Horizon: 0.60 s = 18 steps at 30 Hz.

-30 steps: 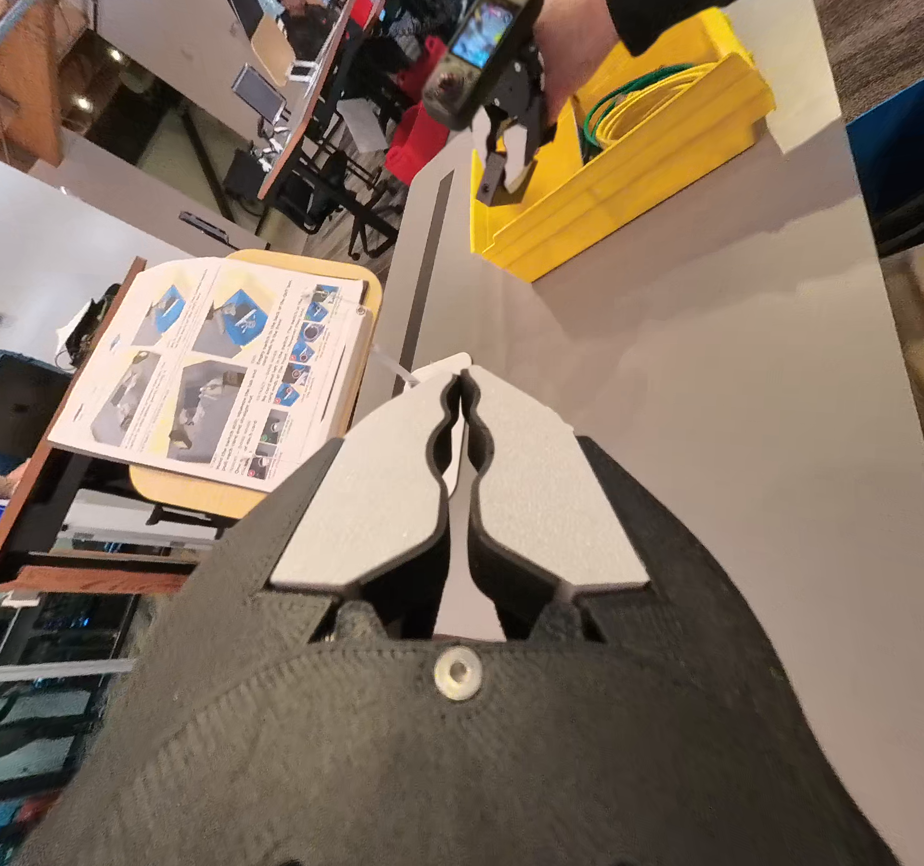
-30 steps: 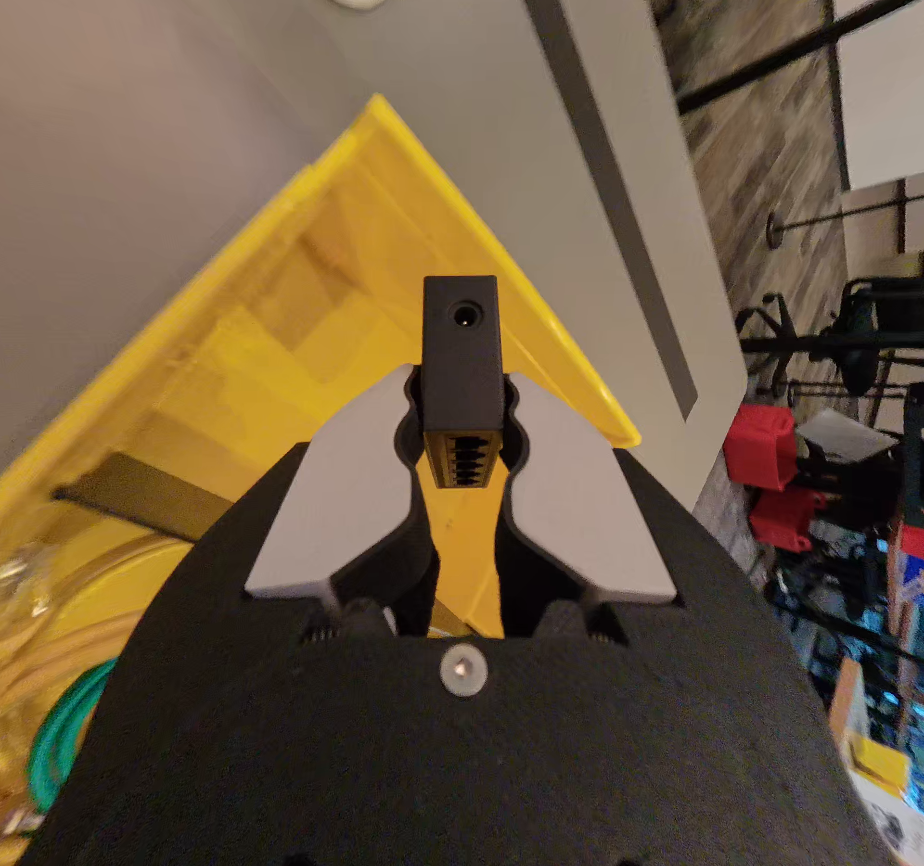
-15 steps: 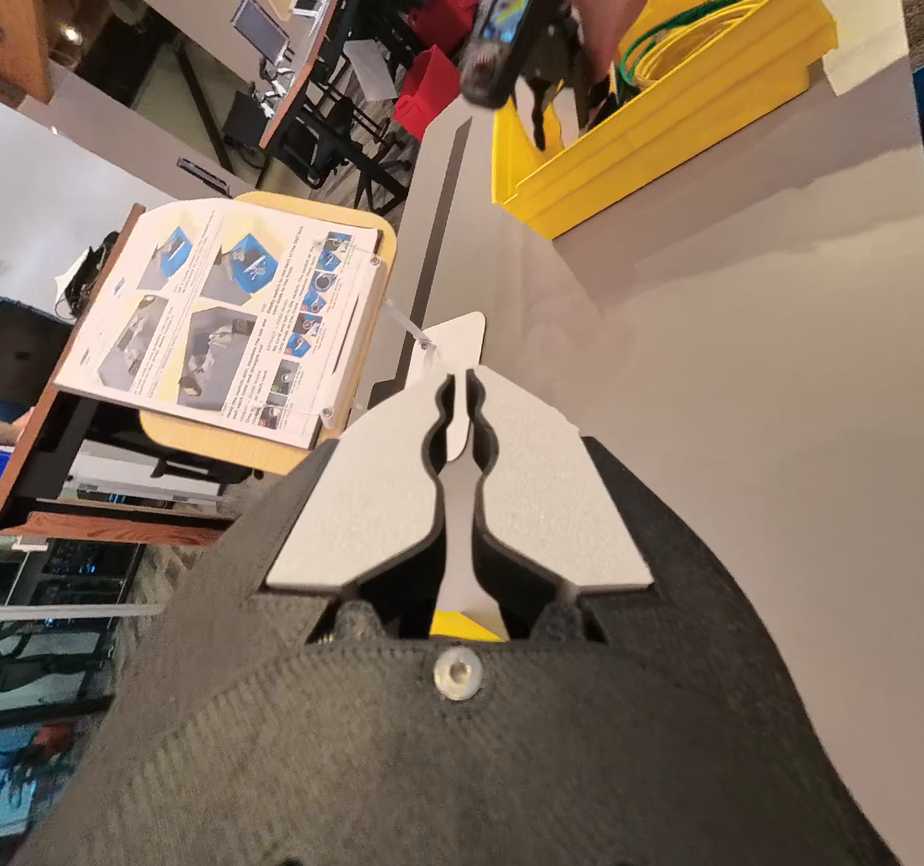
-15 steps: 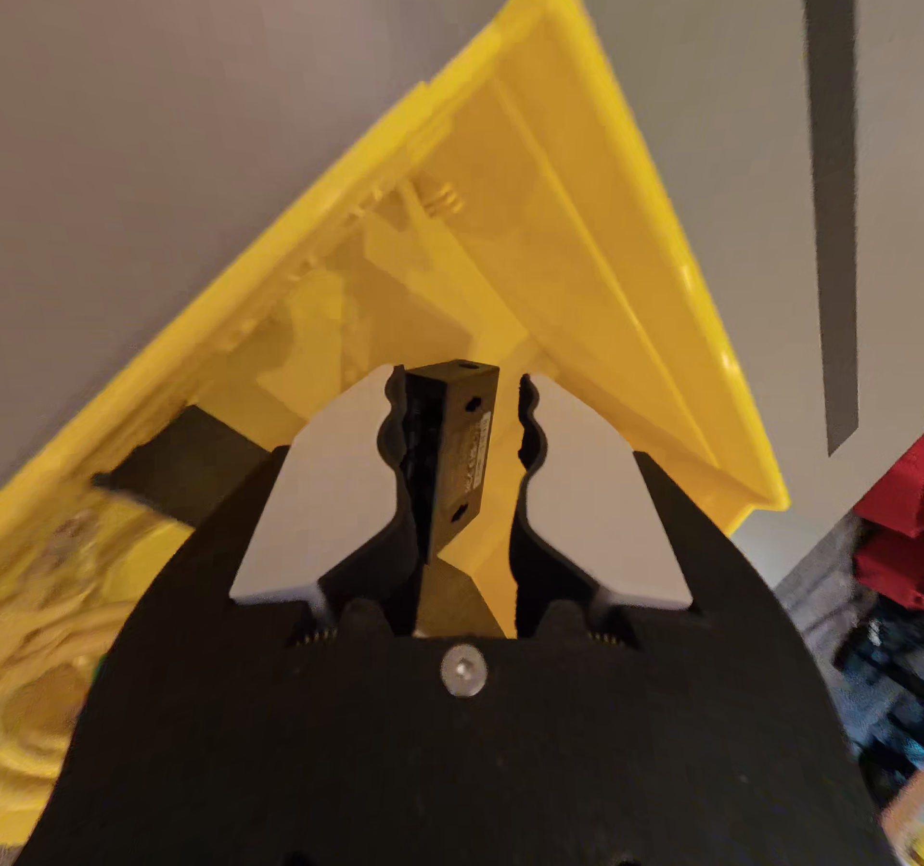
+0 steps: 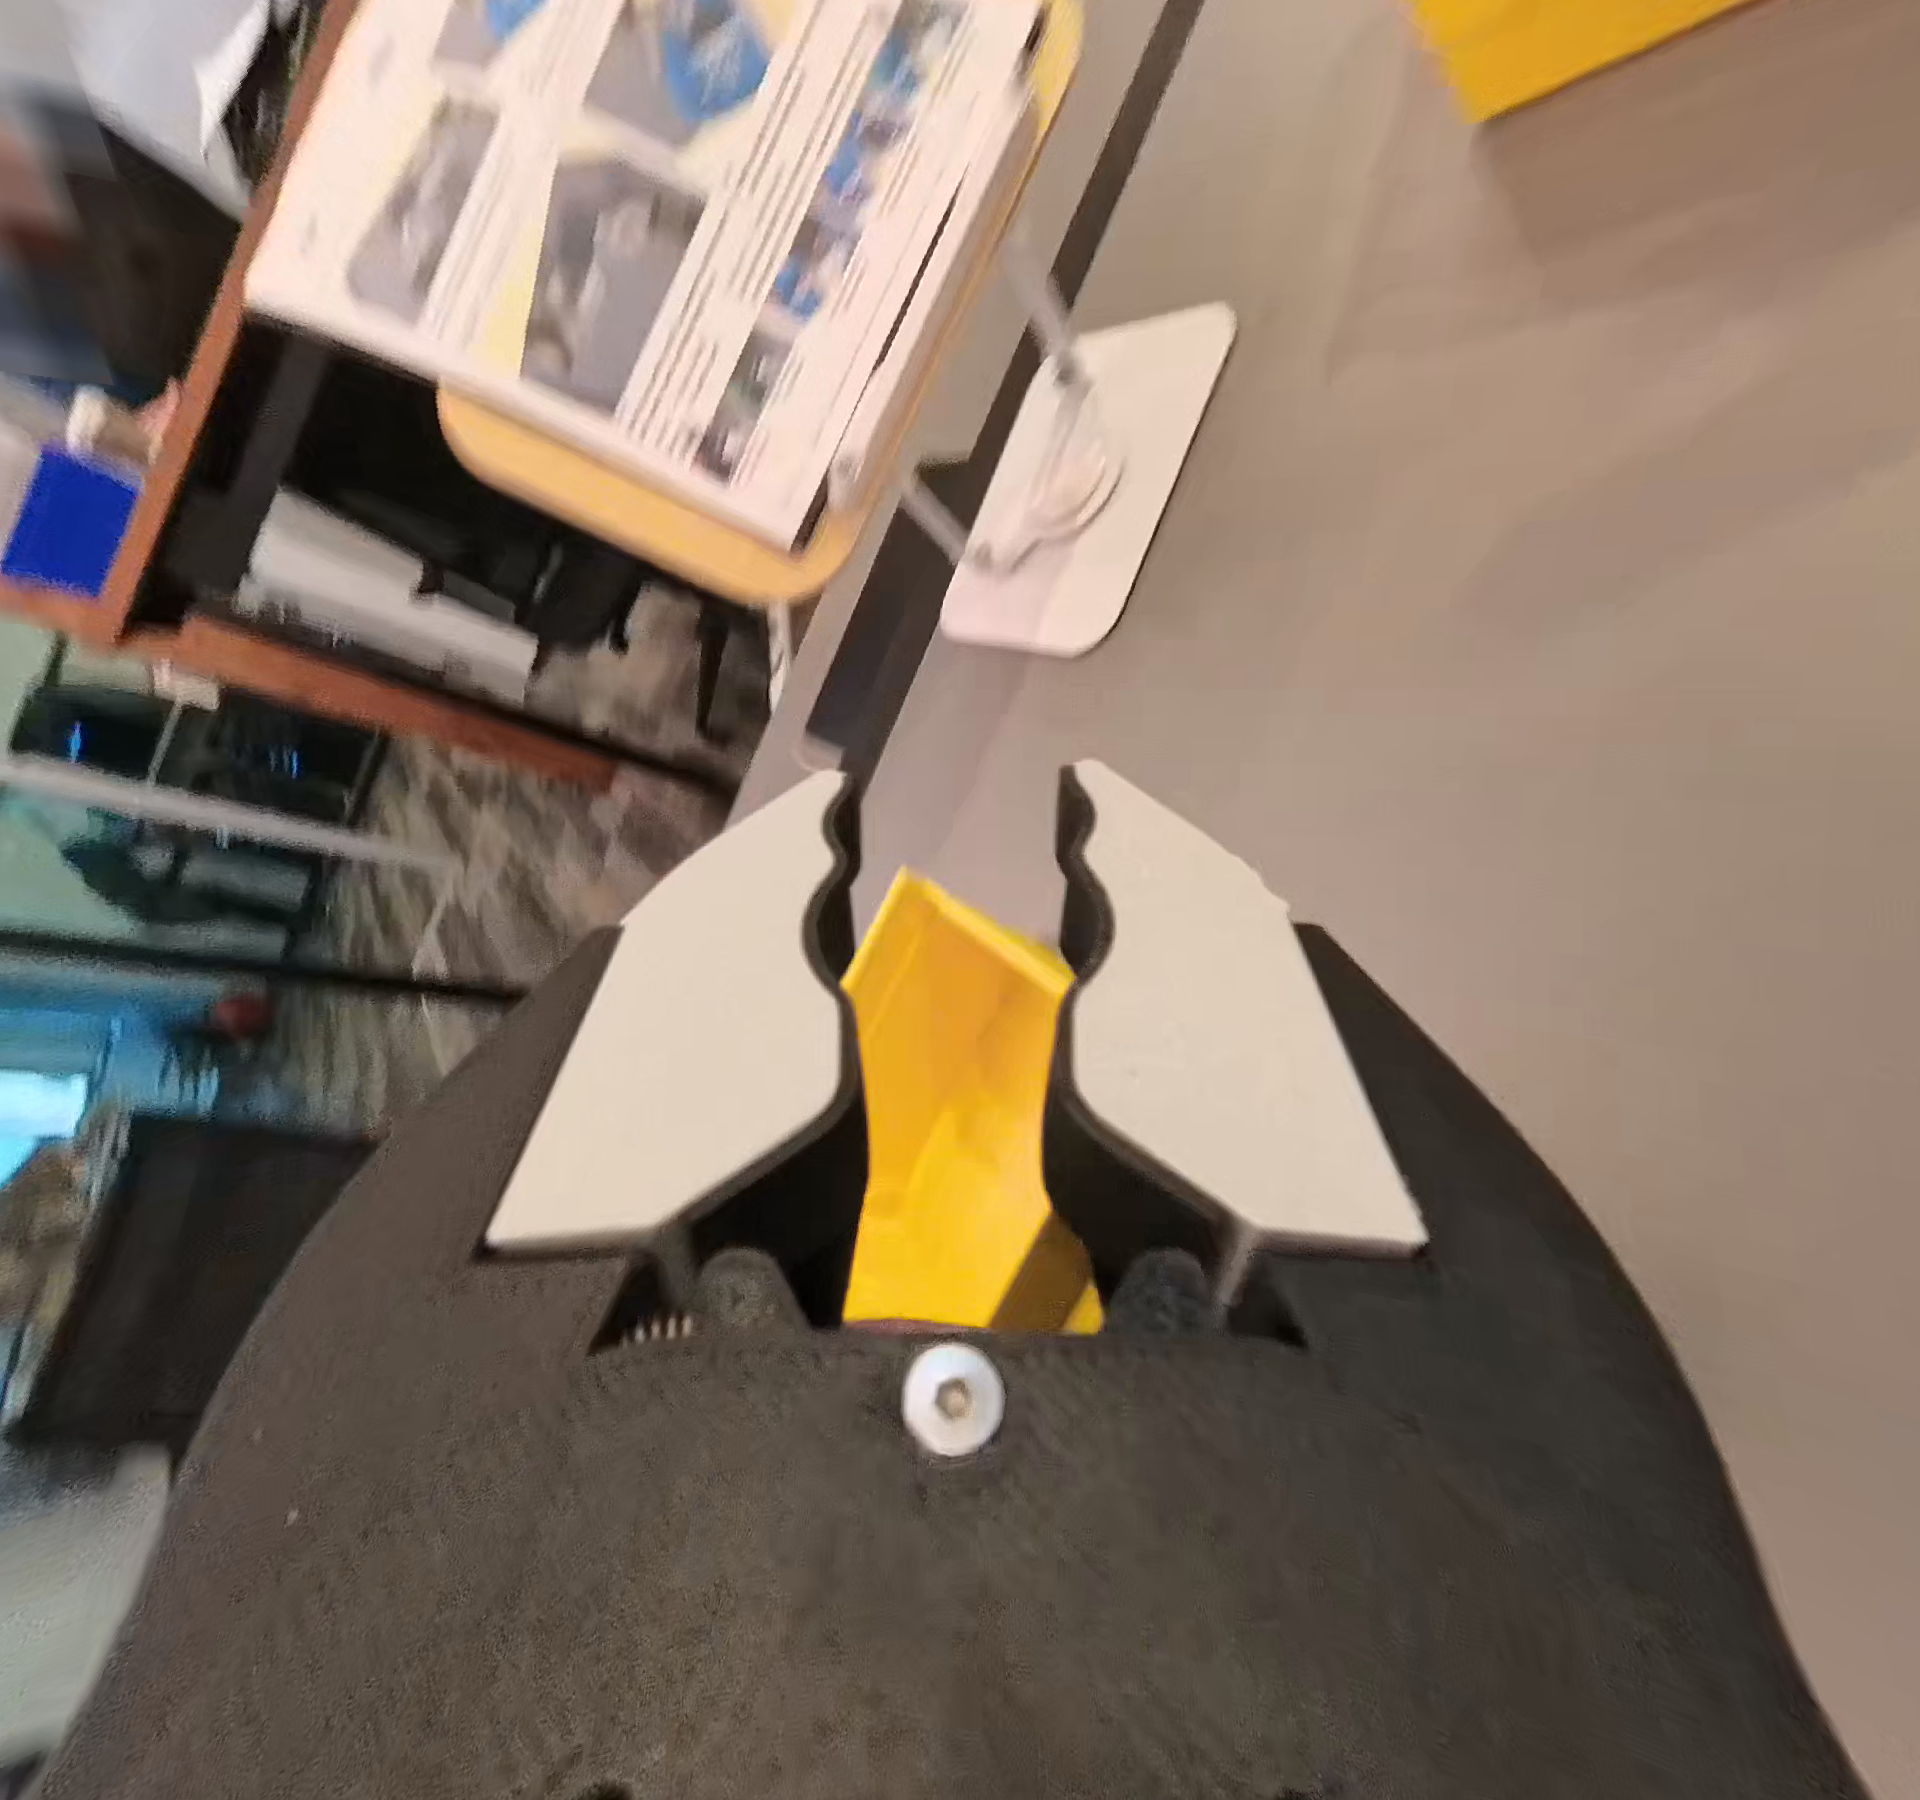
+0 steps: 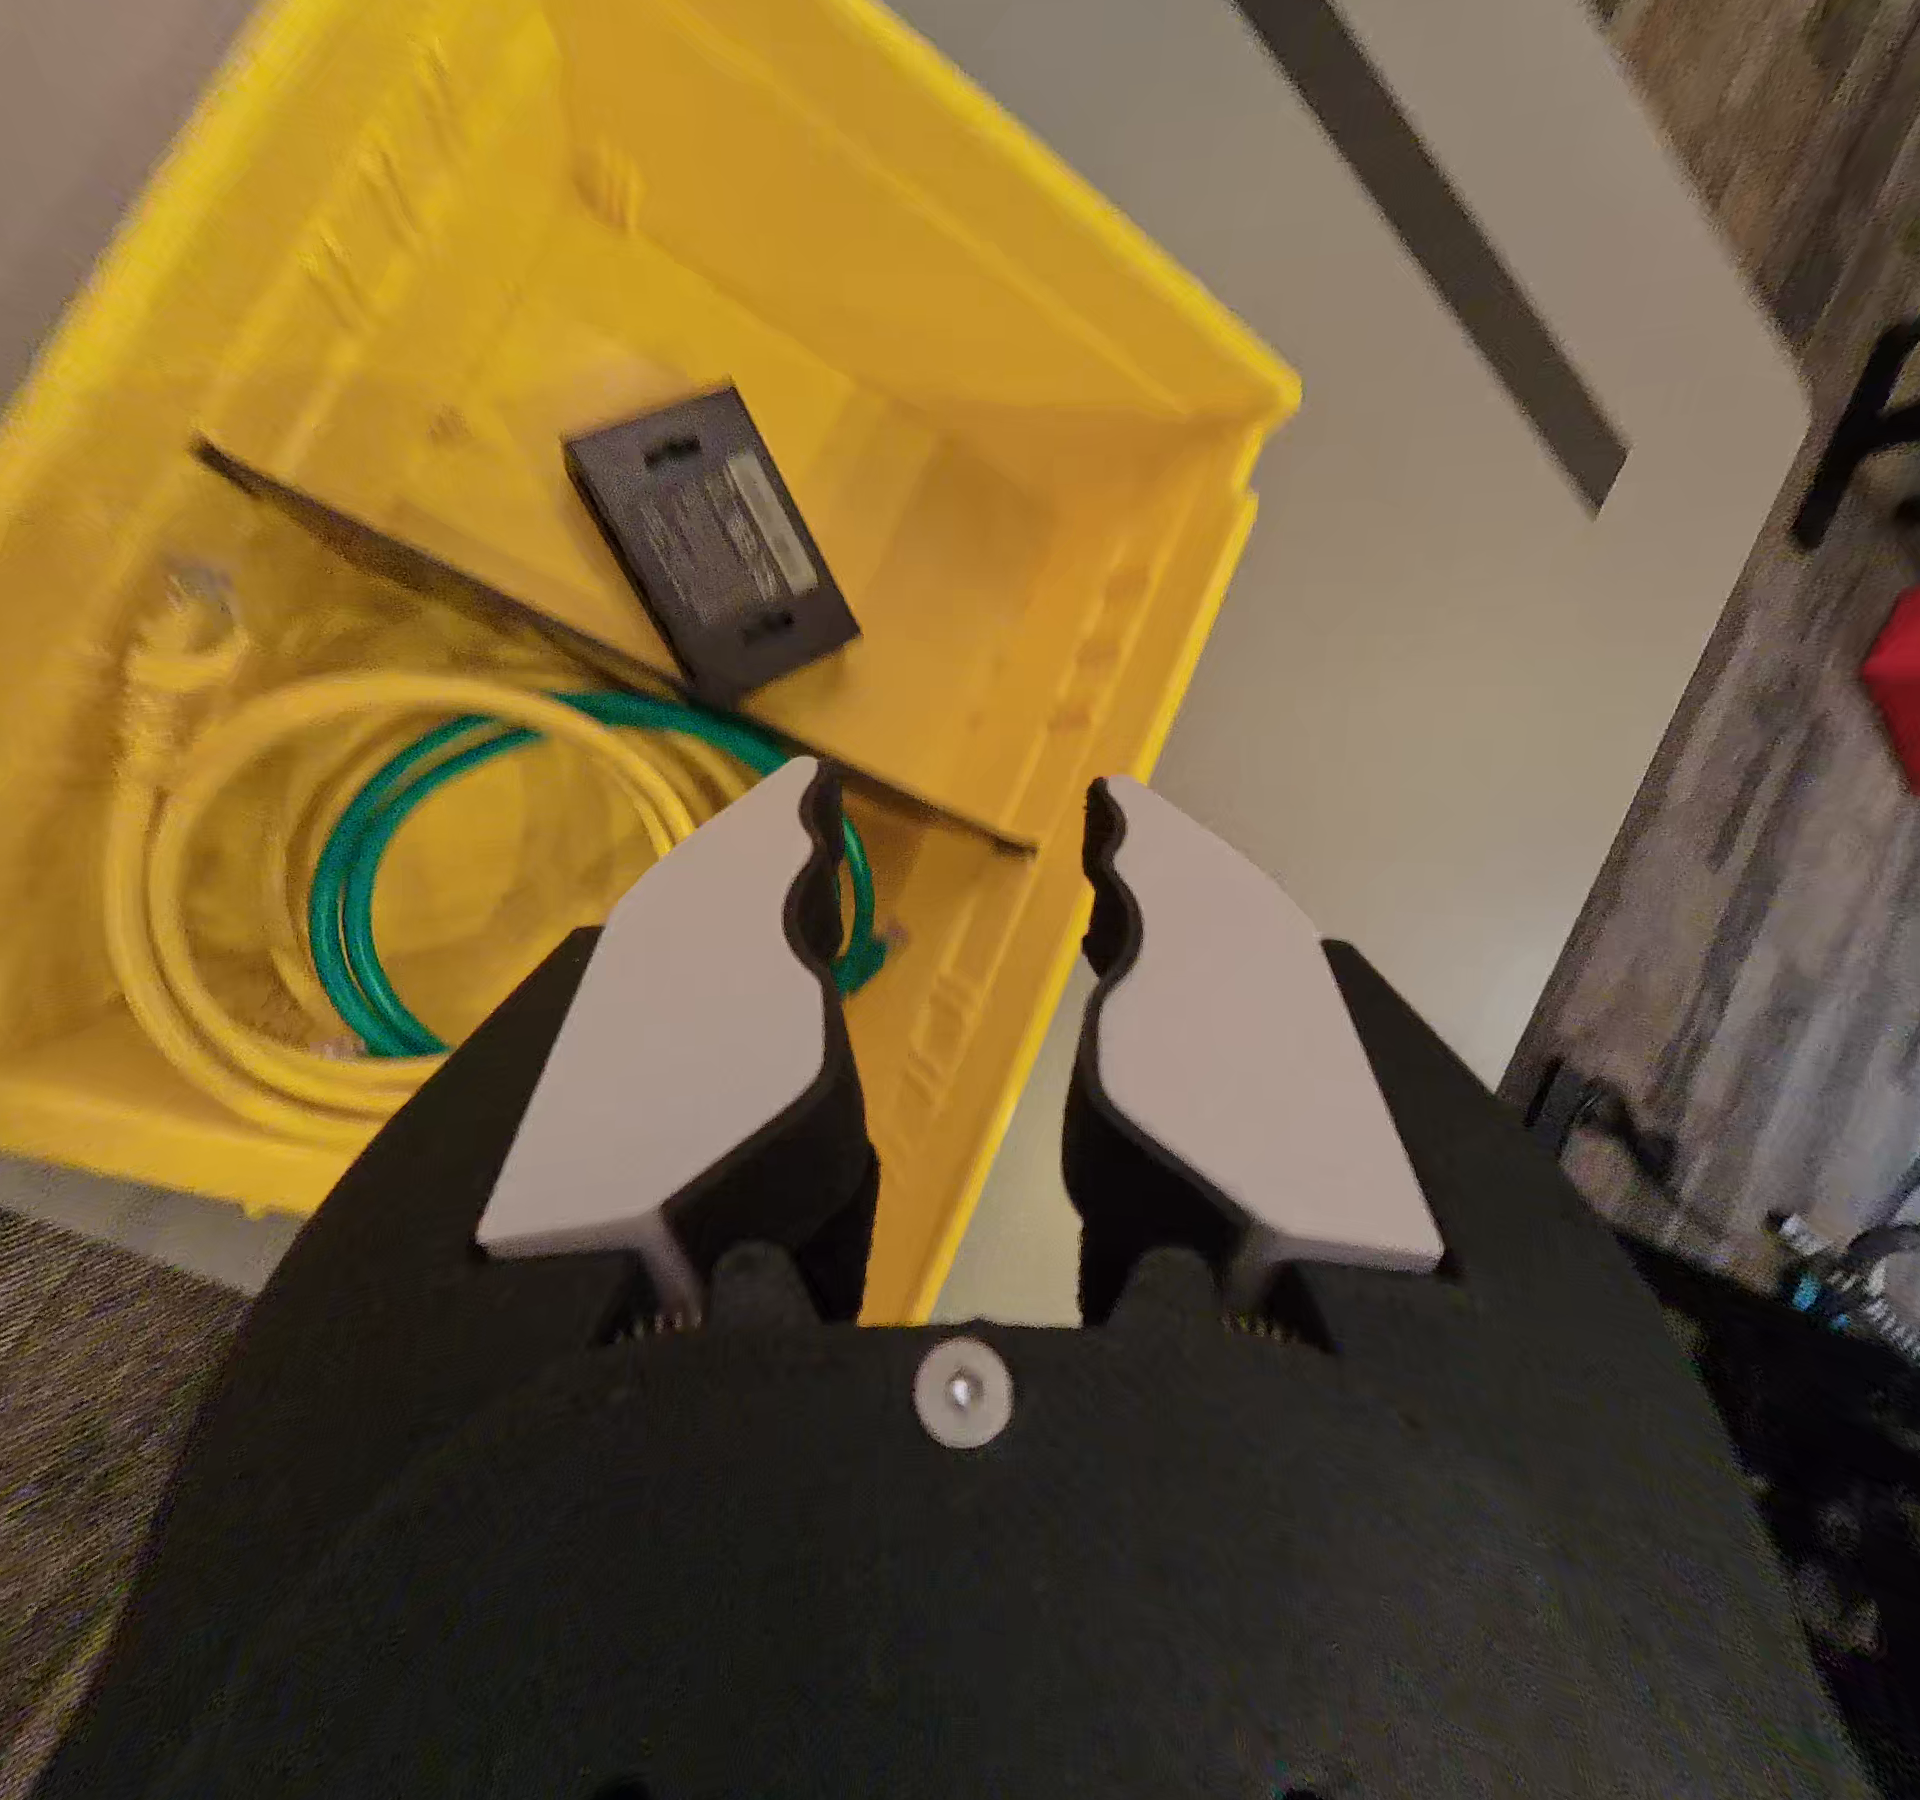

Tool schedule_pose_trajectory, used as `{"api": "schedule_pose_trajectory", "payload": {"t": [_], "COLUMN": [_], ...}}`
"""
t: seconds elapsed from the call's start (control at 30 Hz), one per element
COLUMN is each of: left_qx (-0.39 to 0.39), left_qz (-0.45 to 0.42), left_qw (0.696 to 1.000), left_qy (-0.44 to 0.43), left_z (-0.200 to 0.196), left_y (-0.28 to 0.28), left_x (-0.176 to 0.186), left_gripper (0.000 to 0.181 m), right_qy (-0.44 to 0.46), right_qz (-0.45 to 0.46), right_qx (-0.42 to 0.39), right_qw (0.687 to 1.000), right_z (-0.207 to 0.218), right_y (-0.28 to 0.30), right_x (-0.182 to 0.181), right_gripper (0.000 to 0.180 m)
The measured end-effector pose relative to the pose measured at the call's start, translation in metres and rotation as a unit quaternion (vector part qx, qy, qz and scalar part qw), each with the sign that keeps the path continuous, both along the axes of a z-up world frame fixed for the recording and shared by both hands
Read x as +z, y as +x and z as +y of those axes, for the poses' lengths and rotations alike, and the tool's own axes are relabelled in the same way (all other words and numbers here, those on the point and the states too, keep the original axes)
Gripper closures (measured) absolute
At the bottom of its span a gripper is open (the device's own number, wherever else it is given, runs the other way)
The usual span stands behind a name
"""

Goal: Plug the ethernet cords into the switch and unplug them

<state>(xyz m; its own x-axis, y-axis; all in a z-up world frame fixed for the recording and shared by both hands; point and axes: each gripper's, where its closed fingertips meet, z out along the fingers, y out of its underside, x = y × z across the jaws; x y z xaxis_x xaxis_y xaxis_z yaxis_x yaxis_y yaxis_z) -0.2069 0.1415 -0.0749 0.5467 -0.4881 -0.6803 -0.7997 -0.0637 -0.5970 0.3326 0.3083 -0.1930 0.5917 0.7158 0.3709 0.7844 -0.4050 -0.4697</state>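
Now that we have let go of the small black rectangular switch (image 6: 713, 543), it lies inside the yellow plastic bin (image 6: 1091, 316) beside the coiled yellow and green ethernet cords (image 6: 353, 877); our right gripper (image 6: 951, 805) and left gripper (image 5: 956, 794) both hang with fingers spread and empty, suggesting the task is wrapping up.

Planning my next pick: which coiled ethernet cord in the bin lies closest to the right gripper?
The green ethernet cord: its loop runs right behind the right gripper's left fingertip, while the yellow ethernet cord coils farther out around it.
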Motion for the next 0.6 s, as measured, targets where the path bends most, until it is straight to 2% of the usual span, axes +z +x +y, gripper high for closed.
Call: {"api": "schedule_pose_trajectory", "payload": {"t": [0.03, 0.17, 0.27, 0.37, 0.47, 0.6], "left_qx": [0.034, 0.153, 0.251, 0.291, 0.323, 0.366], "left_qz": [-0.003, -0.005, -0.021, -0.043, -0.051, -0.046], "left_qw": [0.999, 0.985, 0.956, 0.934, 0.916, 0.897], "left_qy": [-0.008, -0.077, -0.15, -0.203, -0.231, -0.244], "left_z": [0.0, -0.018, -0.039, -0.057, -0.065, -0.067], "left_y": [-0.02, -0.103, -0.166, -0.199, -0.217, -0.245], "left_x": [-0.005, -0.057, -0.102, -0.137, -0.16, -0.178], "left_gripper": [0.141, 0.127, 0.102, 0.104, 0.1, 0.103], "right_qy": [-0.017, -0.053, -0.103, -0.158, -0.158, -0.161], "right_qz": [0.002, 0.022, 0.048, 0.079, 0.096, 0.107], "right_qx": [-0.015, -0.053, -0.068, -0.049, -0.055, -0.06], "right_qw": [1.0, 0.997, 0.991, 0.983, 0.981, 0.979], "right_z": [-0.005, -0.018, -0.027, -0.04, -0.042, -0.043], "right_y": [0.014, 0.054, 0.07, 0.065, 0.064, 0.062], "right_x": [-0.006, -0.027, -0.049, -0.068, -0.071, -0.074], "right_gripper": [0.135, 0.136, 0.135, 0.138, 0.149, 0.152]}}
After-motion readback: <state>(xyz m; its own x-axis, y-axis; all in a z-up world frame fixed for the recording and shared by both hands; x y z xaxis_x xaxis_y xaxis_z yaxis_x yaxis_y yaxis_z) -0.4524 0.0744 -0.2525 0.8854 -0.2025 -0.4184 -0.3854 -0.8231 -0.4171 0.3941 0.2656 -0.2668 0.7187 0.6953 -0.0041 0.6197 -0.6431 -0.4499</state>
